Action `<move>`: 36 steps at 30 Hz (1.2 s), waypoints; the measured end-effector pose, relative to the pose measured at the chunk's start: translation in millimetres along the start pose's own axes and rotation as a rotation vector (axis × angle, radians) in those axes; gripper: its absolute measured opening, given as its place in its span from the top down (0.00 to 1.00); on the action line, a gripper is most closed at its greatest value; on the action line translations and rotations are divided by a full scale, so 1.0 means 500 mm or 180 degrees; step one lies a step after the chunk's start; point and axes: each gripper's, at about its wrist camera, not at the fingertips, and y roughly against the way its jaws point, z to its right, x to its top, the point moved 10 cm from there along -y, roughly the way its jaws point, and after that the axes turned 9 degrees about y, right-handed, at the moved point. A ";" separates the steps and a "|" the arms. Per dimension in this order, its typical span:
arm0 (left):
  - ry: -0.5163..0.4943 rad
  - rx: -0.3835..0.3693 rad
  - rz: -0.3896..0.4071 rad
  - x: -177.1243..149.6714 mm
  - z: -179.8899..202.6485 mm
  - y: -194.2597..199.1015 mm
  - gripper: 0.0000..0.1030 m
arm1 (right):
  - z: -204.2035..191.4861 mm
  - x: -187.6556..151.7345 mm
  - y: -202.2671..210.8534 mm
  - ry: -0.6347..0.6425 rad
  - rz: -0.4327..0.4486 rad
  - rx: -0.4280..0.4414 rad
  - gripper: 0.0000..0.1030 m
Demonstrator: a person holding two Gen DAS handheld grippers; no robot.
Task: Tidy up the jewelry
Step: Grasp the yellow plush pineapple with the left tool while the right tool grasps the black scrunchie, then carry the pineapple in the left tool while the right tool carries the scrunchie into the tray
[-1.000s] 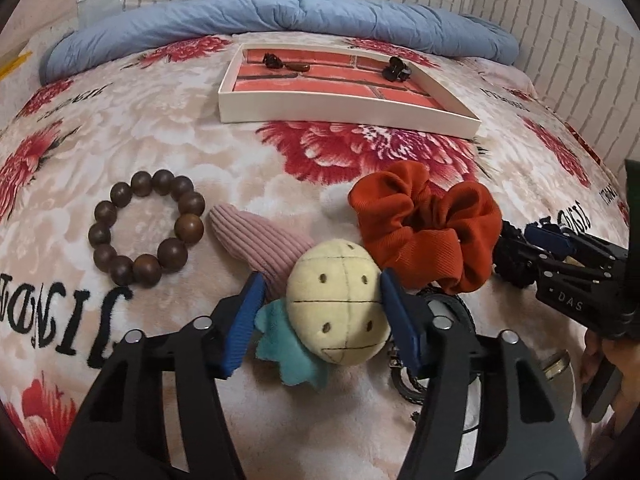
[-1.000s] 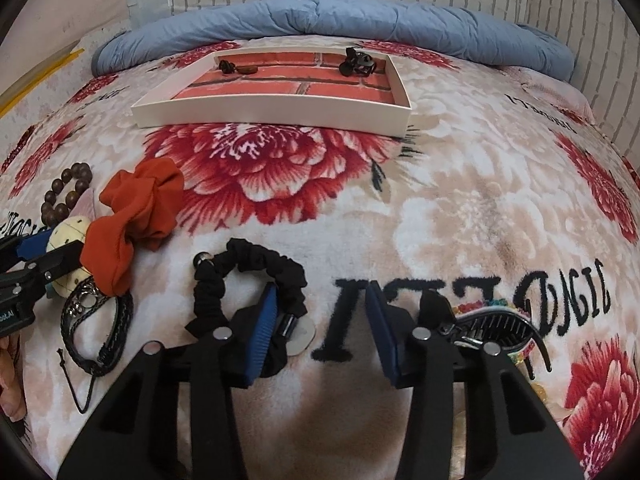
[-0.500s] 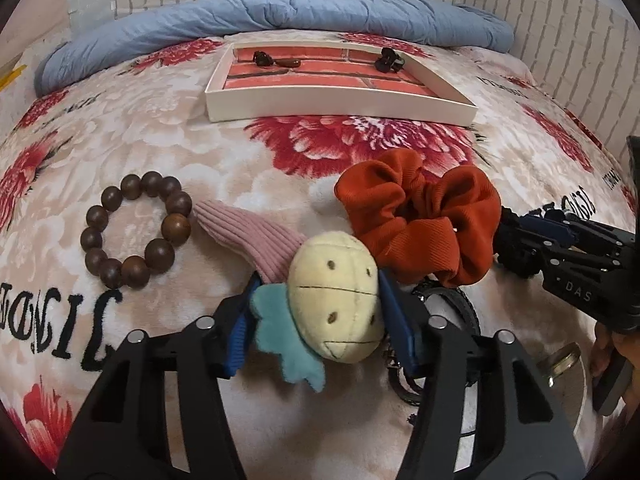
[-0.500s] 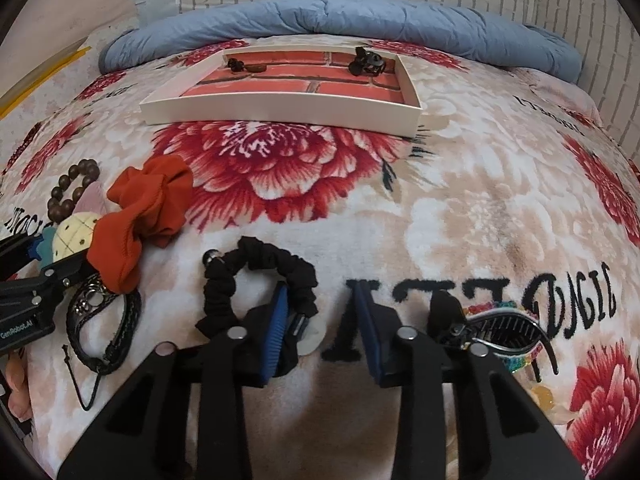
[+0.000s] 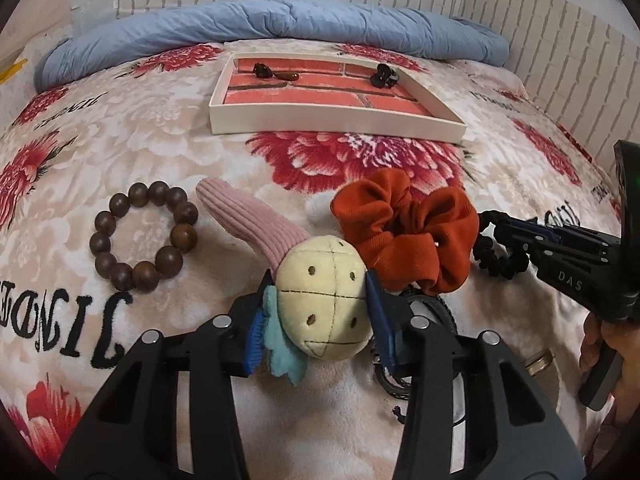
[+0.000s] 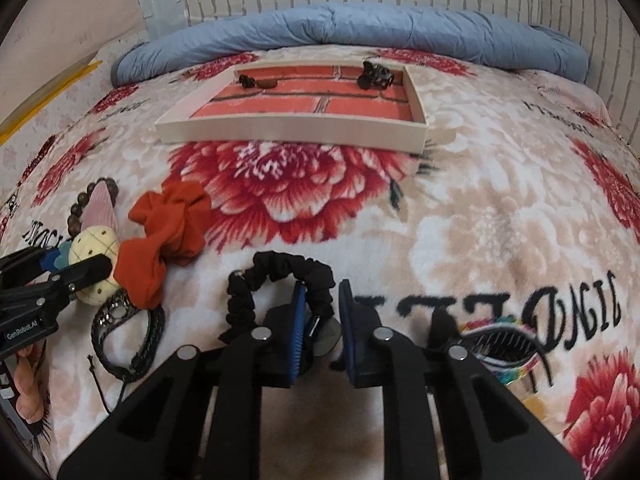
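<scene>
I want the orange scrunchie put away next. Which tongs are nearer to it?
Left. The left tongs, closed on the plush toy, sit right beside the orange scrunchie; the right tongs, at the black scrunchie, are farther away.

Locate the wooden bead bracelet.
Left wrist view, left side: the wooden bead bracelet lies on the blanket, just left of the pink corduroy piece.

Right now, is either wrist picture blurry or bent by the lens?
Left wrist view: sharp; the plush ball between the left gripper fingers shows its stitching clearly. Right wrist view: softer, the tray slightly smeared. Both views: fisheye bending bulges the blanket, with dark corners.
</scene>
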 end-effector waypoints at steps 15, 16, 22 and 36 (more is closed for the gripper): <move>0.0021 -0.0059 0.0360 0.095 0.003 0.061 0.59 | 0.030 0.082 0.015 0.0019 0.0291 -0.0158 0.85; 0.0020 -0.0065 0.0397 0.107 0.004 0.064 0.59 | 0.031 0.088 0.016 0.0018 0.0313 -0.0167 0.85; 0.0062 -0.0117 0.0545 0.183 0.011 0.064 0.59 | 0.045 0.143 0.023 -0.0009 0.0468 -0.0209 0.85; 0.0089 -0.0031 0.0851 0.370 0.036 -0.015 0.59 | 0.104 0.350 -0.004 -0.0174 0.0926 -0.0220 0.85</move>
